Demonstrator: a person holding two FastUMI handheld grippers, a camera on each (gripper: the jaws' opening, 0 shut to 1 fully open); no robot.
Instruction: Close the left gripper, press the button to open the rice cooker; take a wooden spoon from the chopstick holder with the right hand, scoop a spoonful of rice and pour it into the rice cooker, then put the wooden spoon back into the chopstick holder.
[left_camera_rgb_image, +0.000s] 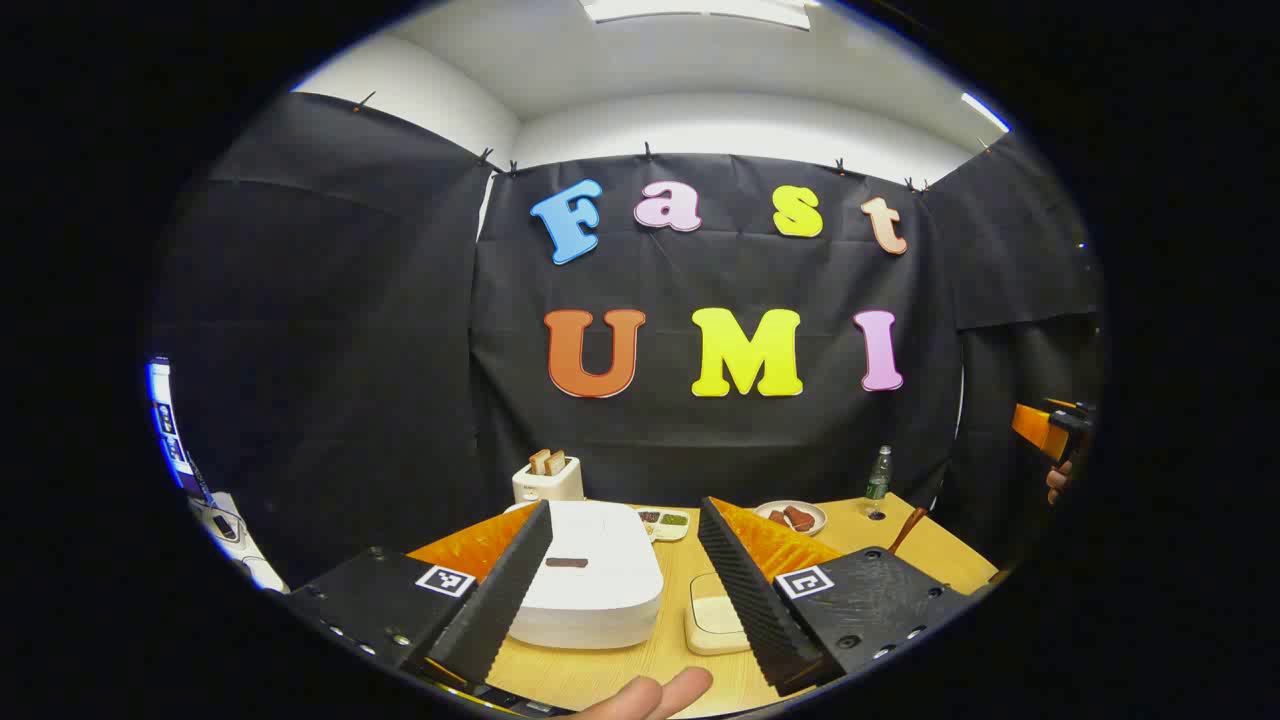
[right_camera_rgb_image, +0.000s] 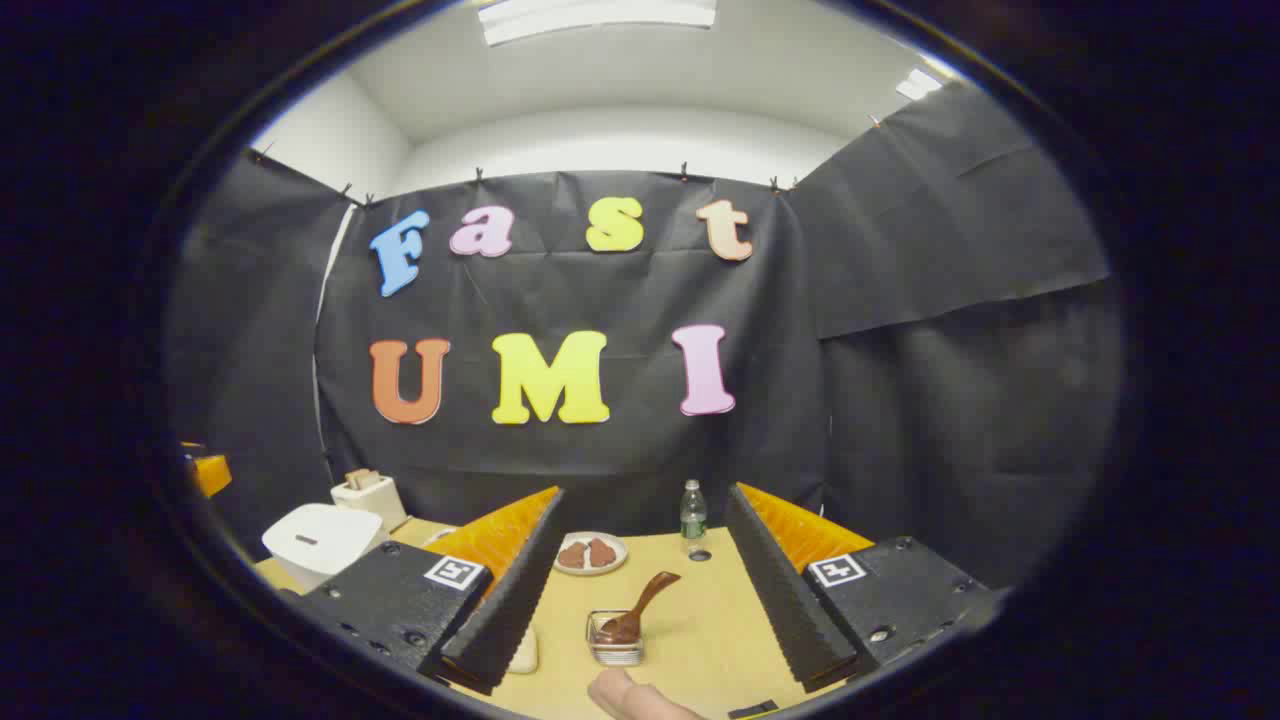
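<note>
The white rice cooker (left_camera_rgb_image: 585, 585) stands with its lid down, a dark button (left_camera_rgb_image: 566, 563) on top. It lies right ahead of my left gripper (left_camera_rgb_image: 625, 510), which is open above the table, apart from it. A cream box (left_camera_rgb_image: 715, 625) sits just right of the cooker. My right gripper (right_camera_rgb_image: 645, 495) is open over the table. Ahead of it, between its fingers, a brown wooden spoon (right_camera_rgb_image: 640, 605) leans in a small clear holder (right_camera_rgb_image: 615, 640). The spoon's handle (left_camera_rgb_image: 908, 530) also shows in the left gripper view. The cooker (right_camera_rgb_image: 320, 540) stands far left in the right gripper view.
A toaster (left_camera_rgb_image: 547, 478) holding bread stands behind the cooker. A small dish tray (left_camera_rgb_image: 665, 522), a plate of brown food (right_camera_rgb_image: 590, 553) and a green bottle (right_camera_rgb_image: 693, 515) line the back of the wooden table (right_camera_rgb_image: 700, 610). A fingertip (left_camera_rgb_image: 650, 695) shows below.
</note>
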